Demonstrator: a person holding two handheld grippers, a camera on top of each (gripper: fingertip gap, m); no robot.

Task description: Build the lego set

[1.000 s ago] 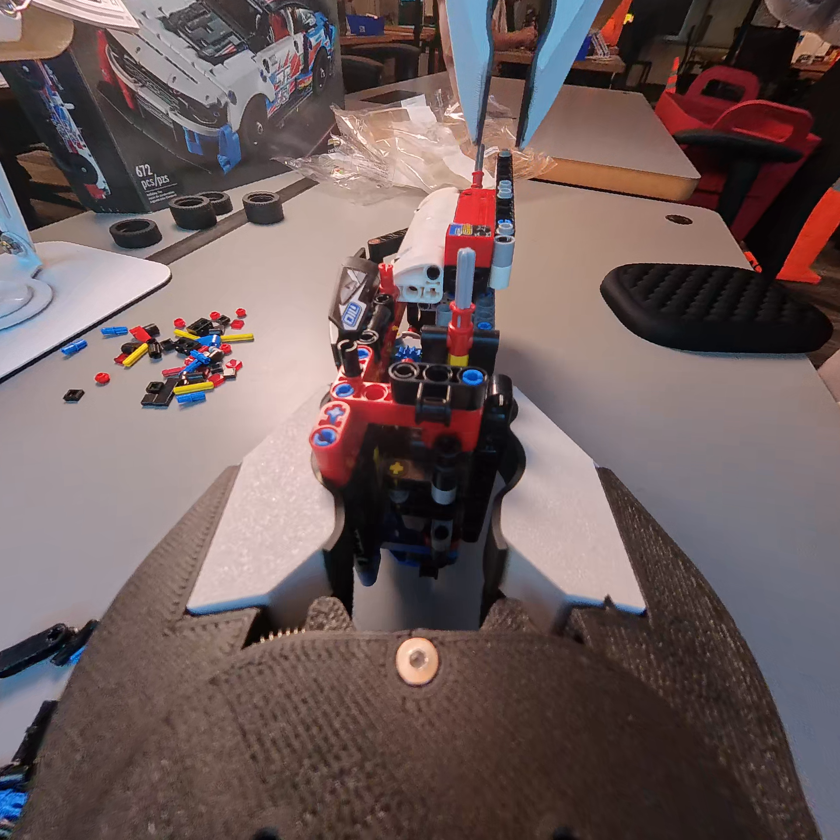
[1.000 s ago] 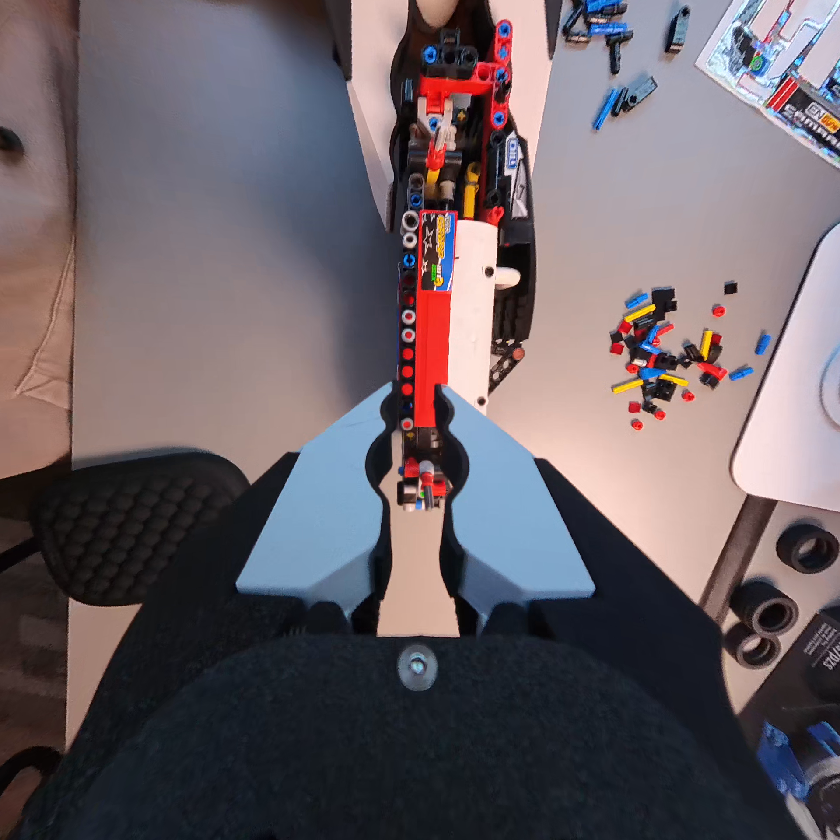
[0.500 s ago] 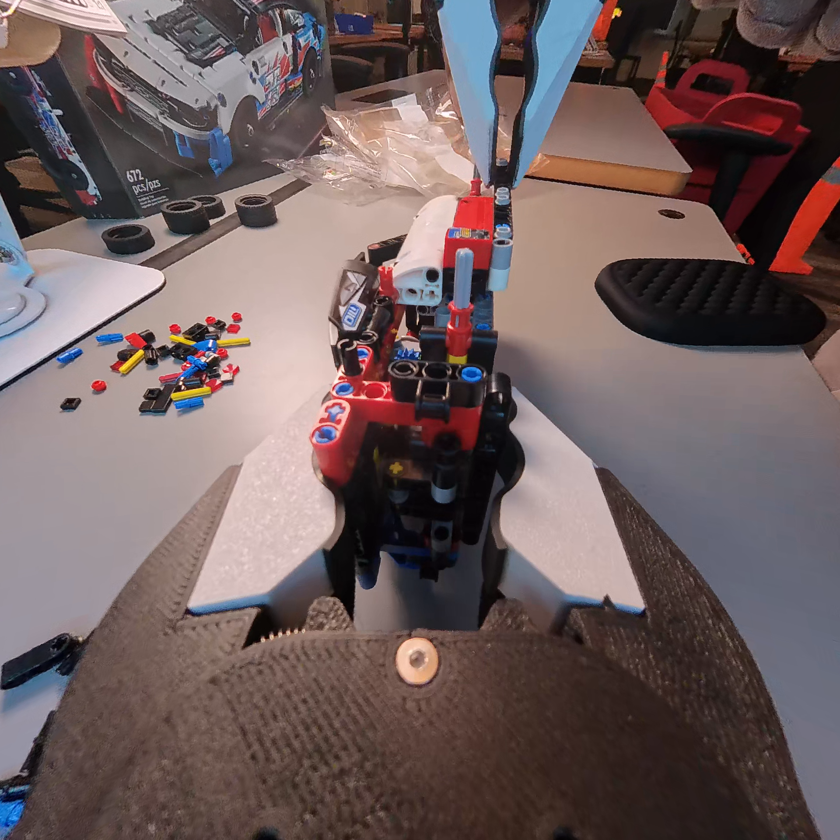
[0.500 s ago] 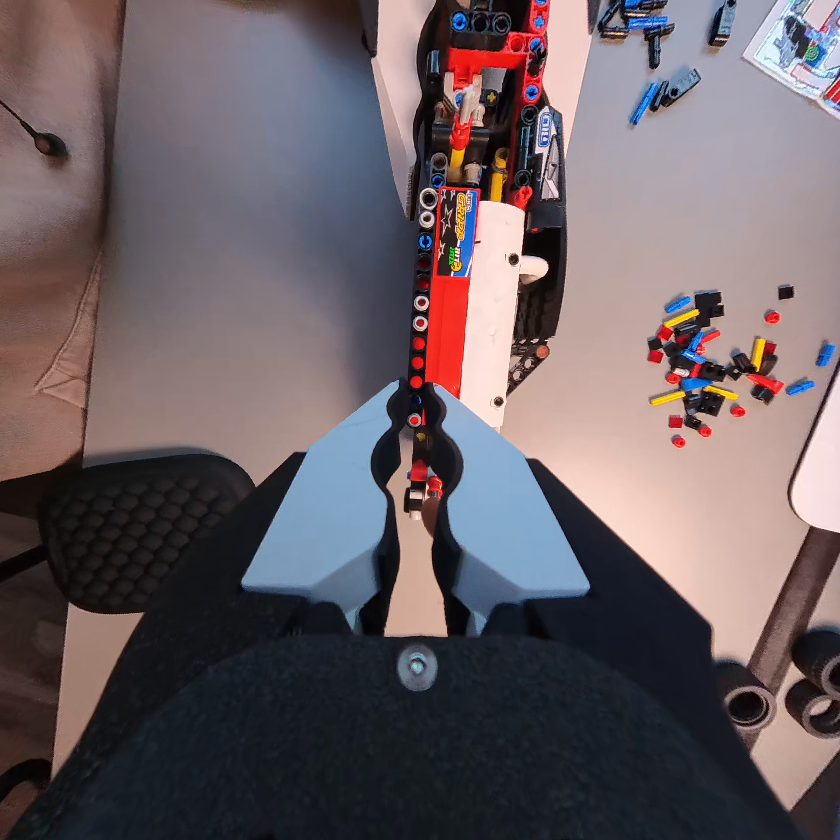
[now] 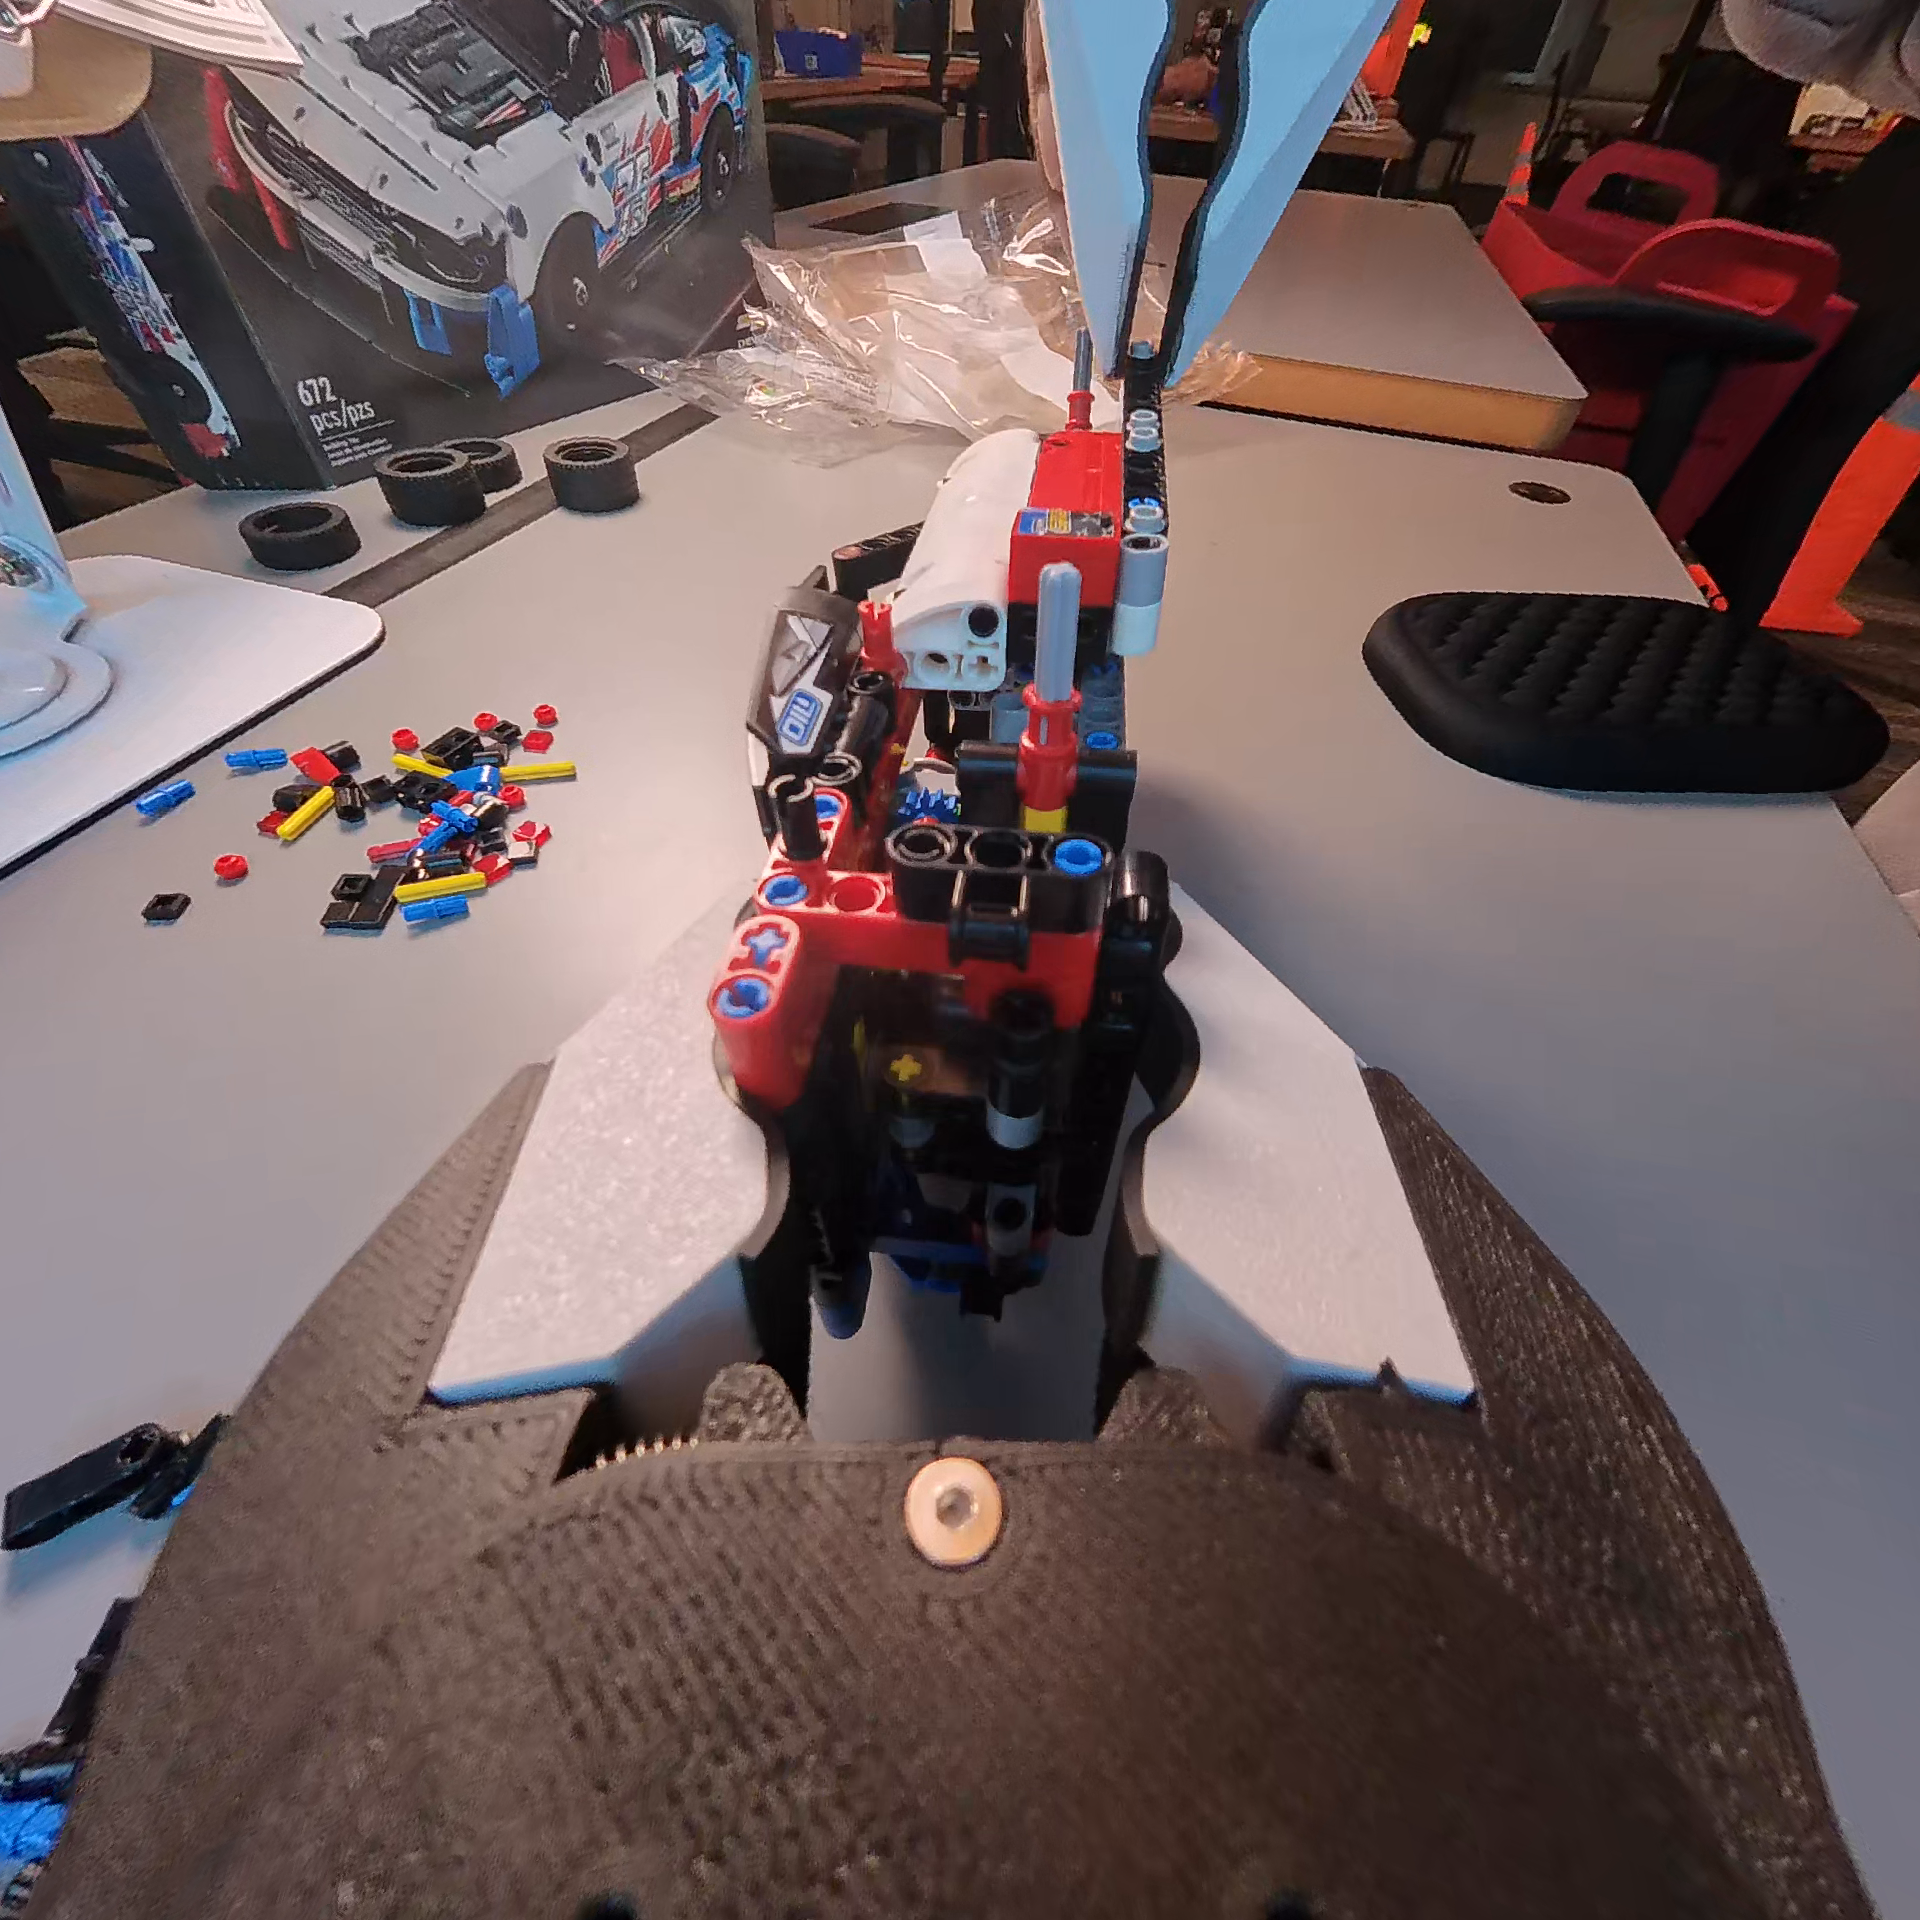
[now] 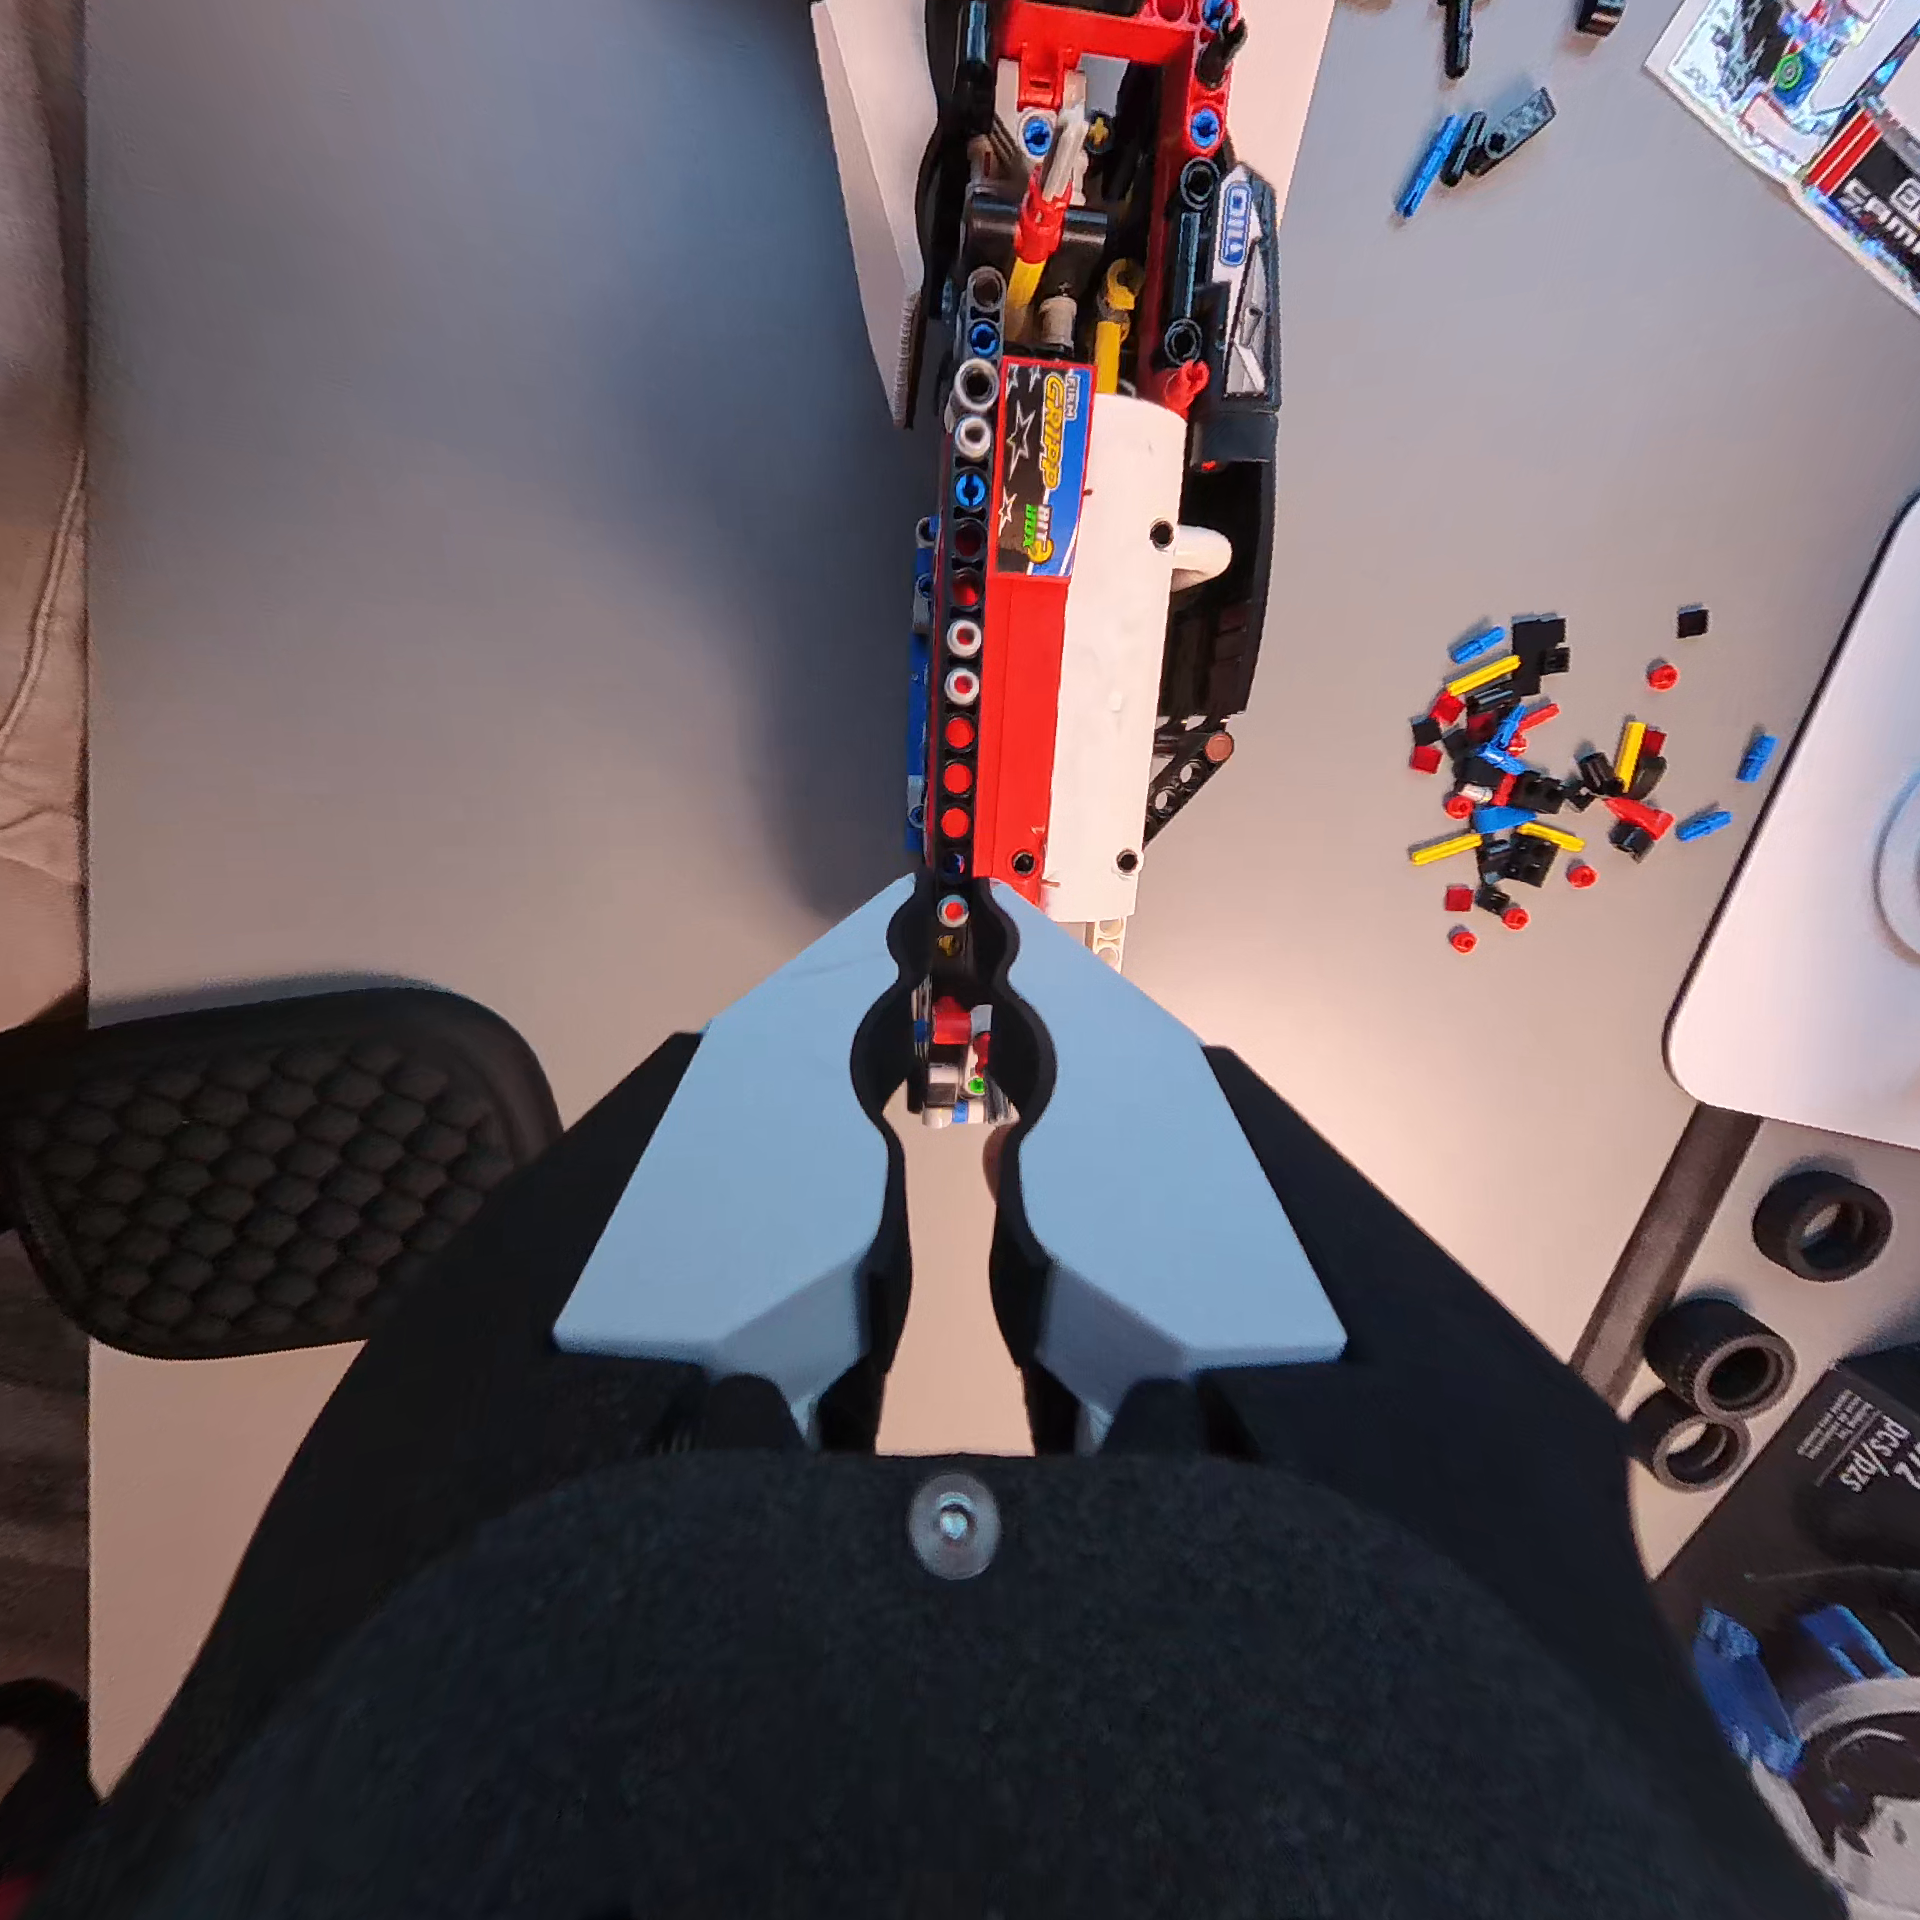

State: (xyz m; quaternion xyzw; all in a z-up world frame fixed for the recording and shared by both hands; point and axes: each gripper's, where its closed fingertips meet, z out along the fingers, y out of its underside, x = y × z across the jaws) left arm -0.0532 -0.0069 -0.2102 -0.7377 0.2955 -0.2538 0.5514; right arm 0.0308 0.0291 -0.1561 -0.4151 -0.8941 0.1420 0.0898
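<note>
The part-built lego car, red, black and white, lies lengthwise on the grey table. My left gripper is shut on its near end, one finger on each side. My right gripper comes down from above at the far end. In the right wrist view, my right gripper is shut on the end of the long black beam along the car's left side. The beam also shows in the left wrist view. The left gripper's white fingers flank the car at the top.
A pile of loose small pieces lies left of the car. Black tyres, the set's box and a clear plastic bag are behind. A black padded armrest is at the right edge. The left gripper's tips are roughly 12 centimeters from the right gripper's.
My right gripper has narrowed from straddling the car's end to pinching only the black beam, and has shifted slightly along it. The left gripper keeps its hold.
</note>
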